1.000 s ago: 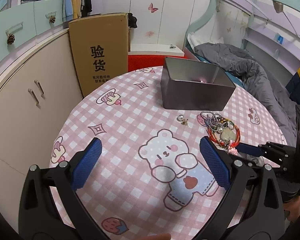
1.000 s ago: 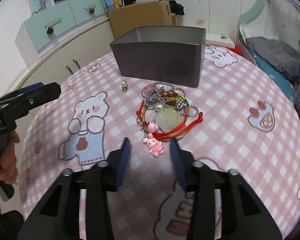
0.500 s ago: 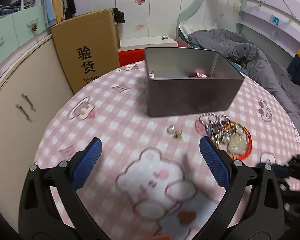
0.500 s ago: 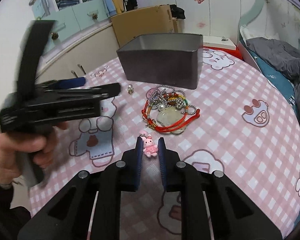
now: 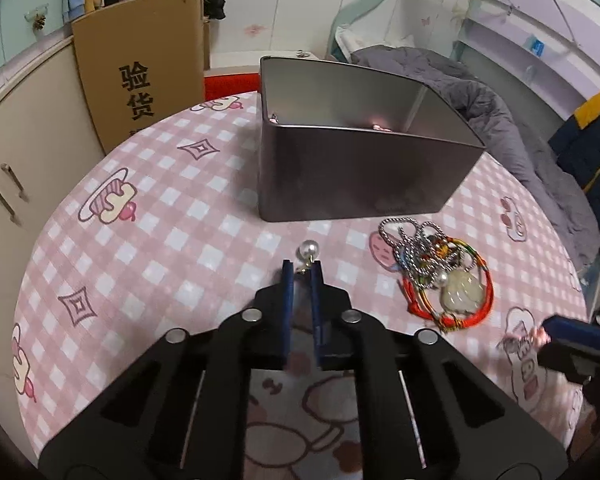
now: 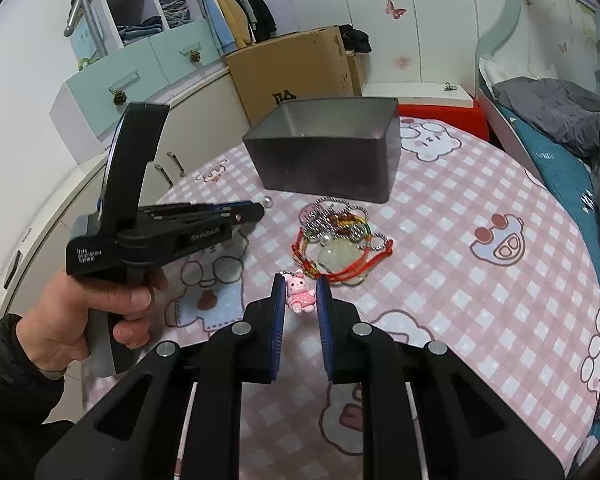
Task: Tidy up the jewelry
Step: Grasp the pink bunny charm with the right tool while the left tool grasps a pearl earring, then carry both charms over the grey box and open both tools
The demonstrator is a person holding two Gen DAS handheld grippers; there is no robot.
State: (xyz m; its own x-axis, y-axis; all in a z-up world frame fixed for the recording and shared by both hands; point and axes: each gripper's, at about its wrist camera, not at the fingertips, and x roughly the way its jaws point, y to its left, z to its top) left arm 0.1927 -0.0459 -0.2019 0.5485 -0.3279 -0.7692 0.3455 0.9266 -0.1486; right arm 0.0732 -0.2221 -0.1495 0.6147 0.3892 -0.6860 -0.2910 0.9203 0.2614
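Note:
A grey metal box [image 5: 364, 168] stands open on the pink checked tablecloth [image 5: 160, 240]; it also shows in the right wrist view [image 6: 324, 156]. My left gripper [image 5: 302, 270] is nearly shut around the clasp of a pearl earring [image 5: 309, 251] lying in front of the box. My right gripper [image 6: 299, 286] is shut on a pink bunny charm [image 6: 299, 297]. A tangled pile of silver chain, red cord bracelet and pale jade pendant [image 5: 444, 276] lies right of the earring; the pile also shows in the right wrist view [image 6: 340, 240].
A cardboard box [image 5: 140, 68] leans at the table's far left edge. A cupboard with handles [image 5: 8, 196] stands left. A bed with a grey duvet [image 5: 500, 120] lies right. The right gripper's tip [image 5: 572, 340] is at the table's right edge.
My left gripper has moved forward and closed from wide open onto the pearl earring. My right gripper holds the bunny charm, slightly lifted and drawn away from the pile.

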